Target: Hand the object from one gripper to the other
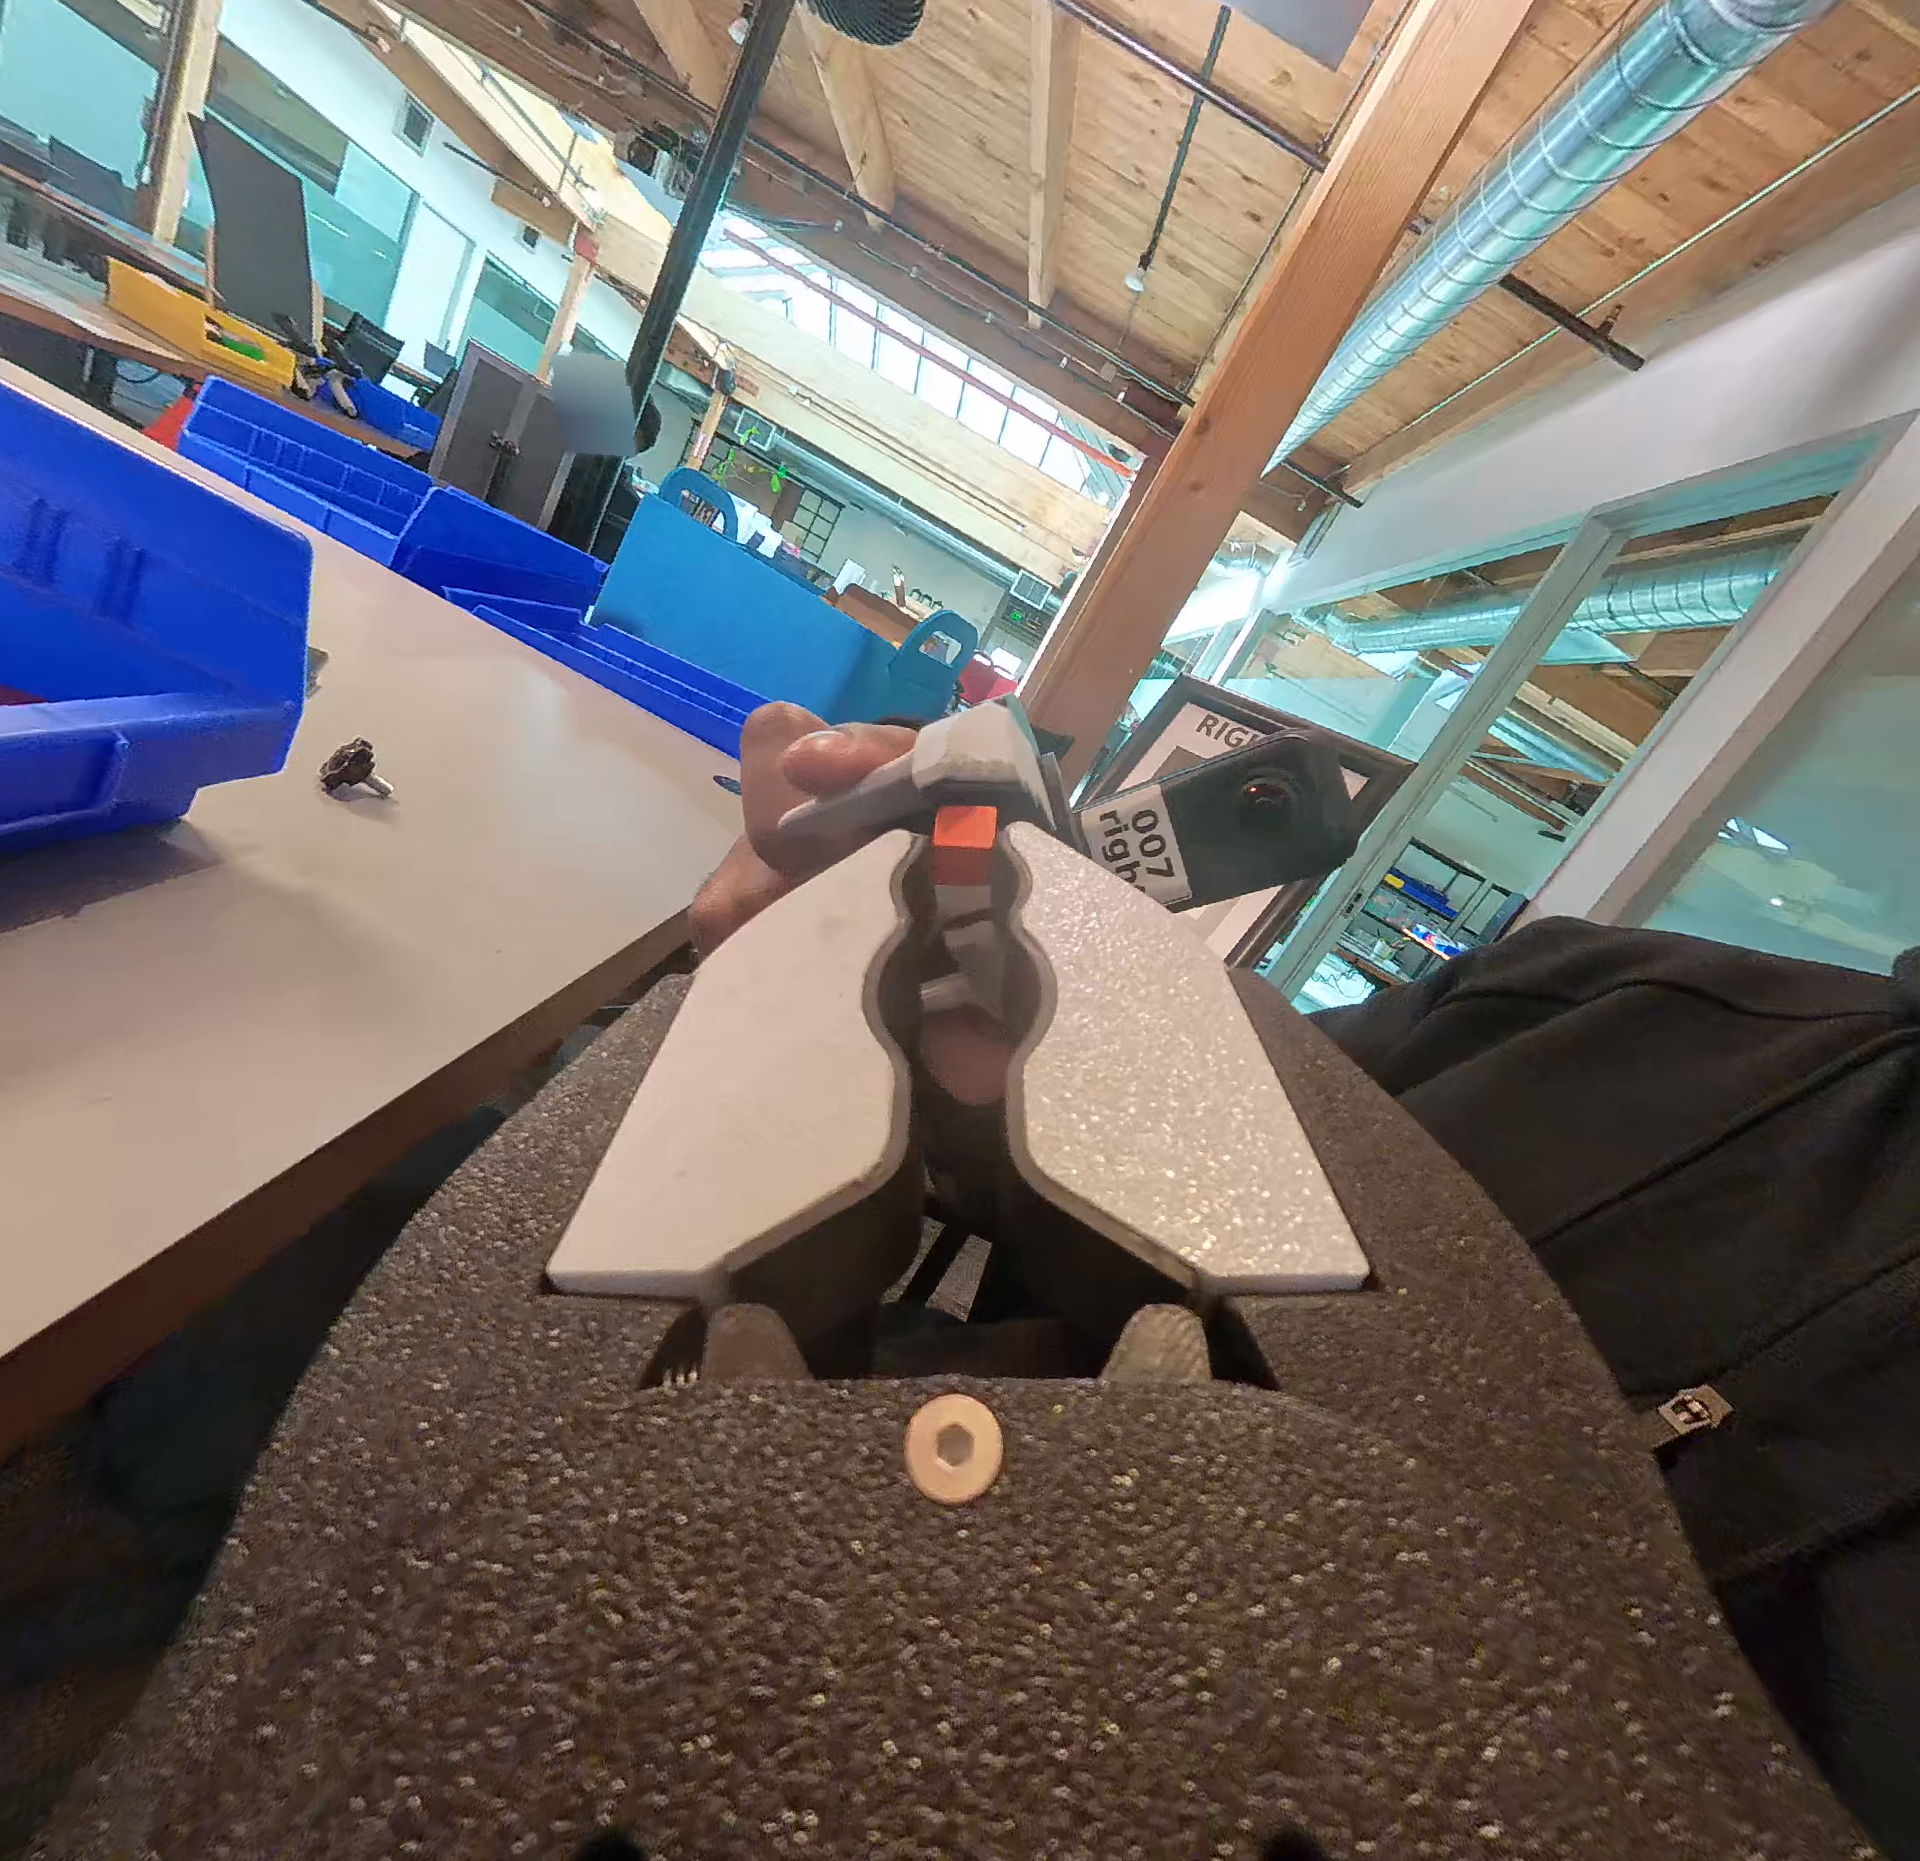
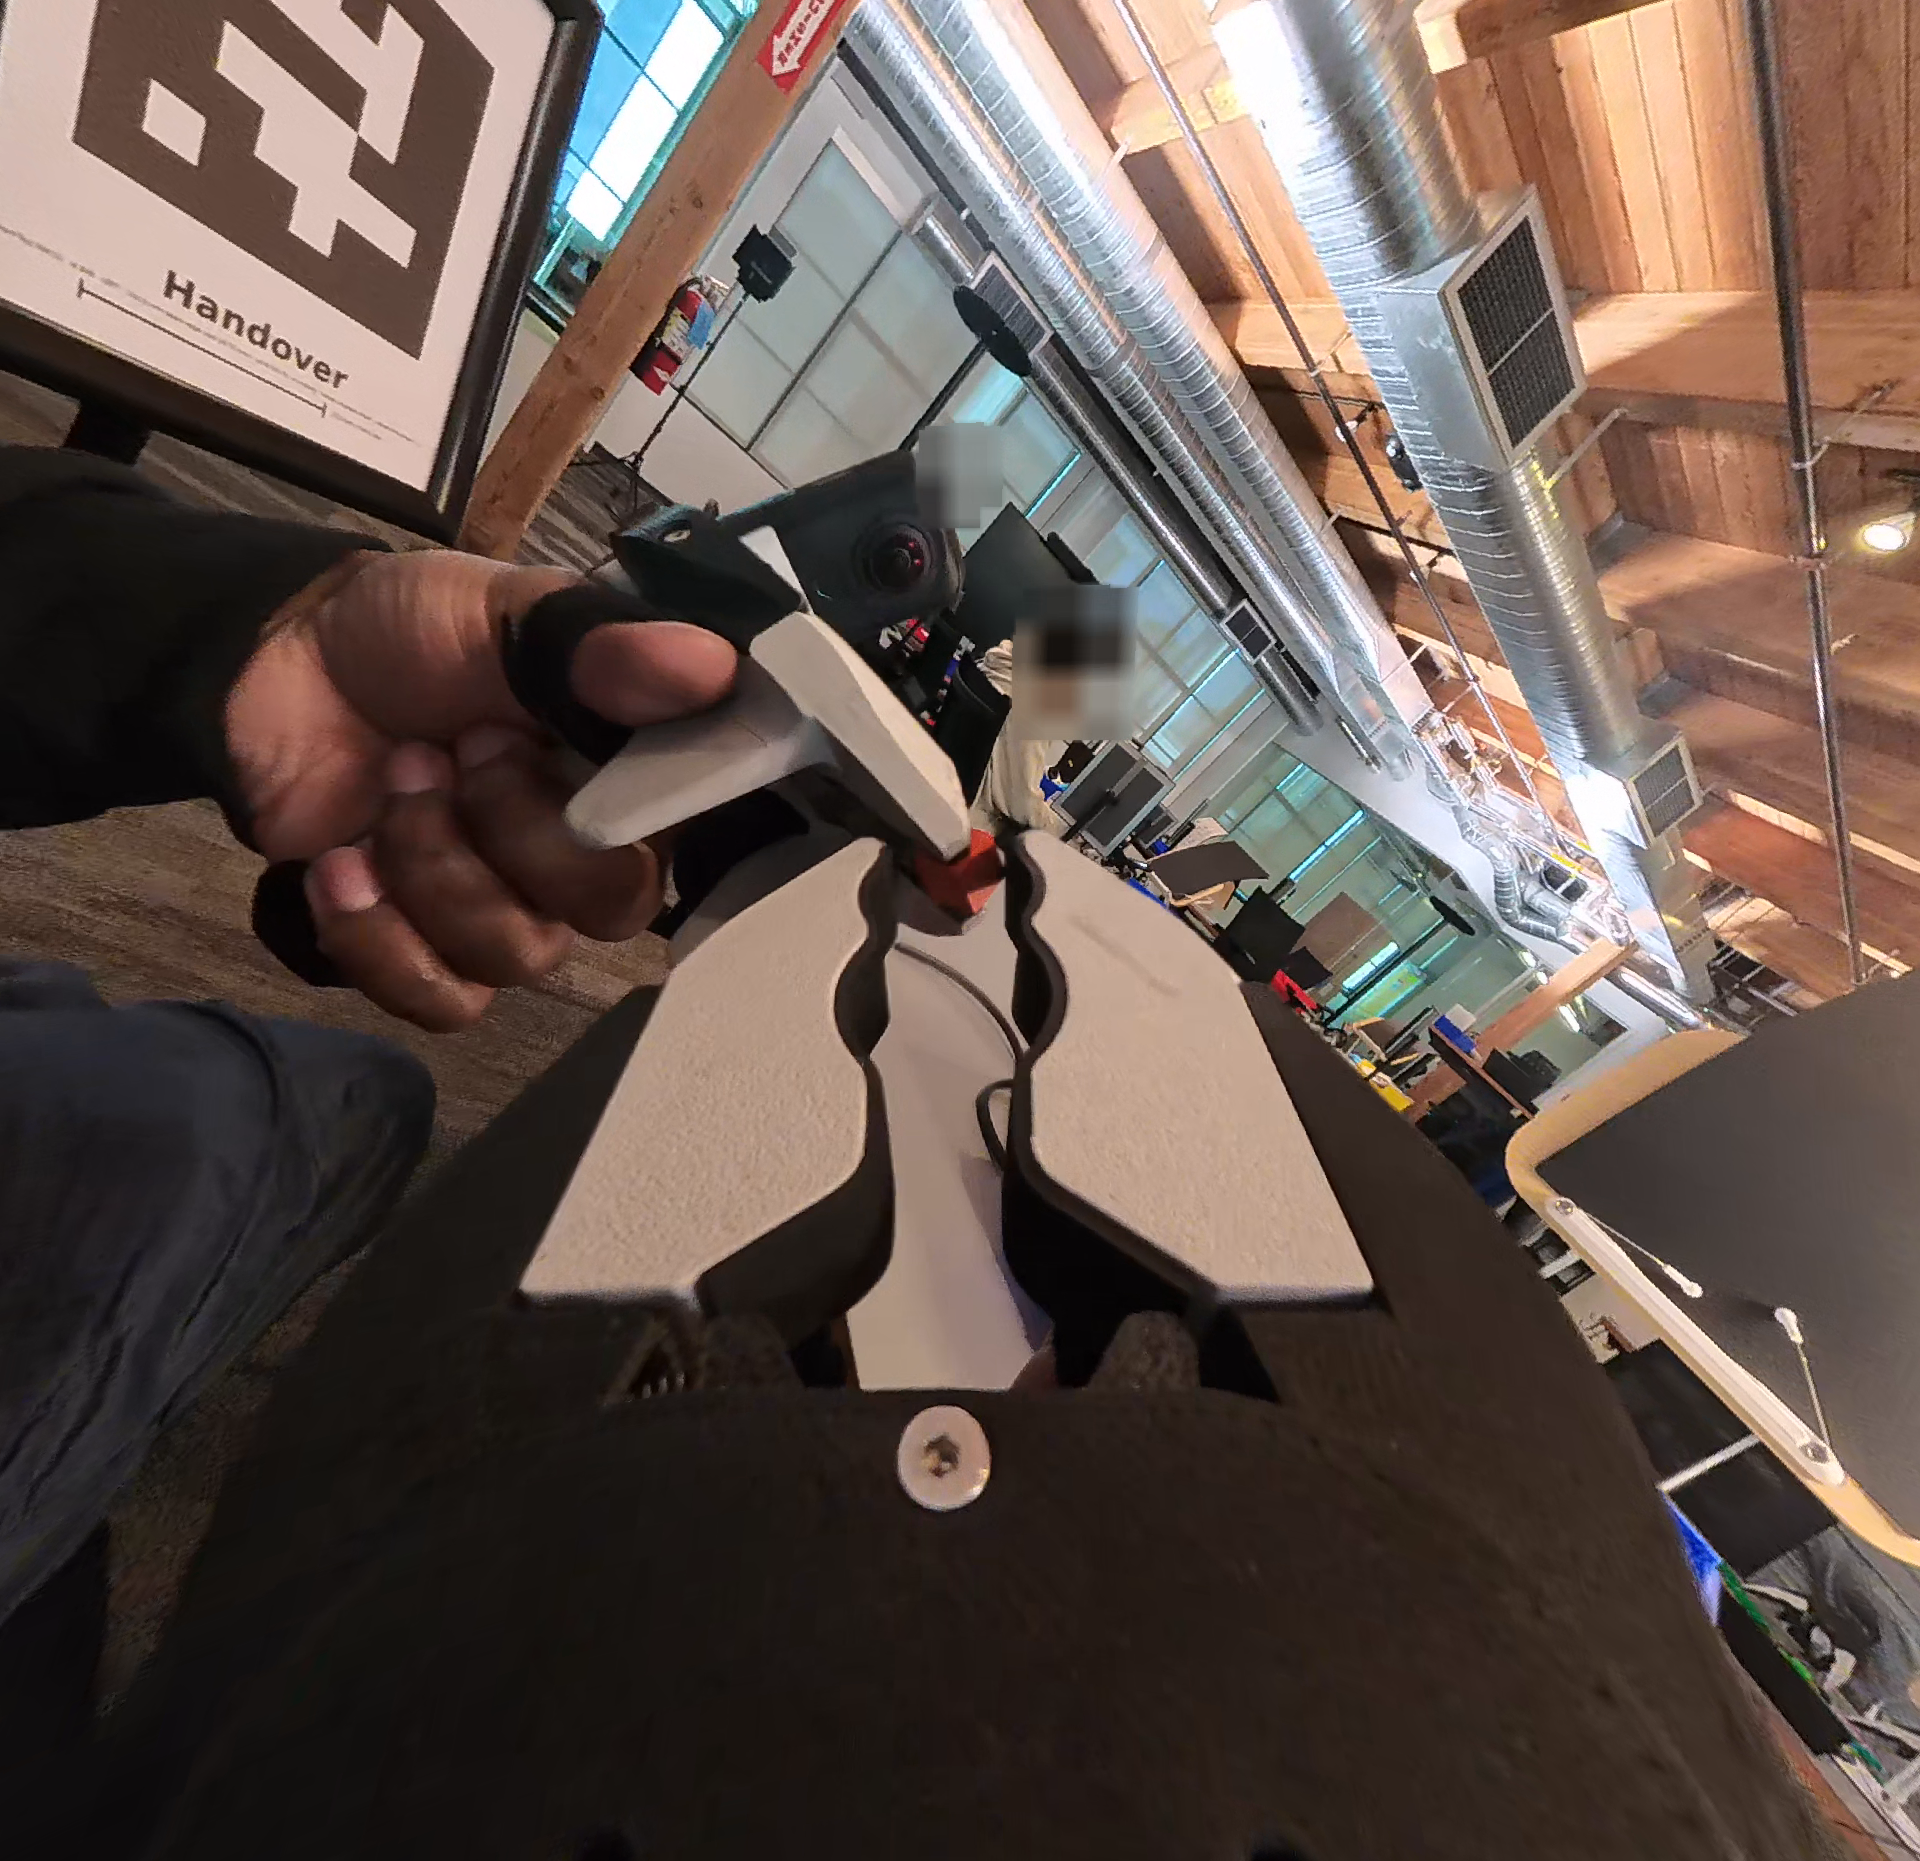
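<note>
Up and left of your right tongs [image 2: 951, 855]: a black-framed white sign [image 2: 260, 149] with a black square marker and one bold word under it, plus fine print too small to read. Above the tongs, a red-and-white sticker [image 2: 821, 3] on the wooden post [image 2: 644, 253]; its print is blurred. Just right of your left tongs [image 1: 961, 835] tips: a white label [image 1: 1132, 845] with a number and a word, on the other gripper's body. Behind it stands a framed sign [image 1: 1216, 731], its print cut off.

The left tongs [image 1: 964, 855] pinch a small orange block [image 1: 964, 827] between their tips, held off the tabletop [image 1: 436, 855]. The right tongs [image 1: 961, 788] meet the block from above. A blue bin [image 1: 135, 648] sits left.
</note>
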`<state>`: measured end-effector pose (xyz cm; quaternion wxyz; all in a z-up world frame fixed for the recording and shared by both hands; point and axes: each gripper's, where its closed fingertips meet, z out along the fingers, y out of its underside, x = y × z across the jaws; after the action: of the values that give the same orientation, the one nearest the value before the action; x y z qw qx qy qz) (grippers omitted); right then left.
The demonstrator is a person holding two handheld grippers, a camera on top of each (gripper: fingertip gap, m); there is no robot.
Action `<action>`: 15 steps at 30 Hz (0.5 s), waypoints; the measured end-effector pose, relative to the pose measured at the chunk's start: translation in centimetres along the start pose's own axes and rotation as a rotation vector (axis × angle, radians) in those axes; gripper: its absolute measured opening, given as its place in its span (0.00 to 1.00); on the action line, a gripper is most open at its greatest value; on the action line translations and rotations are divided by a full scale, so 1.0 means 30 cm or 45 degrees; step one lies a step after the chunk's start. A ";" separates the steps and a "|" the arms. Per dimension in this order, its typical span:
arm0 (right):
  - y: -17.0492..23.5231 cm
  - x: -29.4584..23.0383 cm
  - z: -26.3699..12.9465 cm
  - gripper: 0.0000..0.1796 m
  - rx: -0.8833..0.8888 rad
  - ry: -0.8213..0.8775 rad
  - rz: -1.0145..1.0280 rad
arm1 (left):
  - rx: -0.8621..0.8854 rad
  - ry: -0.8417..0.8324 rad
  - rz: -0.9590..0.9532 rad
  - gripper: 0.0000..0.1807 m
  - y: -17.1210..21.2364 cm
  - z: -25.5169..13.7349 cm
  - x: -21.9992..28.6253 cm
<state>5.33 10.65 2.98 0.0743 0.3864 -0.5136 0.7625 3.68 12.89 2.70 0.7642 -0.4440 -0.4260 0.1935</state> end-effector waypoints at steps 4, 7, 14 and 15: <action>-0.001 0.004 0.001 0.08 0.000 -0.003 0.003 | 0.008 -0.009 0.005 0.06 0.002 -0.001 0.002; 0.005 0.010 -0.005 0.08 -0.012 -0.010 0.024 | 0.001 -0.022 0.046 0.07 -0.002 0.003 0.001; 0.039 0.048 -0.037 0.08 -0.108 0.039 0.034 | -0.115 -0.242 0.273 0.20 -0.022 -0.007 -0.043; 0.047 0.055 -0.041 0.08 -0.137 0.063 0.008 | -0.160 -0.297 0.285 0.20 -0.019 -0.004 -0.052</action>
<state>2.83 10.57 2.85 0.1053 0.3611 -0.5532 0.7433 2.87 11.47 2.42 0.6540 -0.5100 -0.4711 0.3005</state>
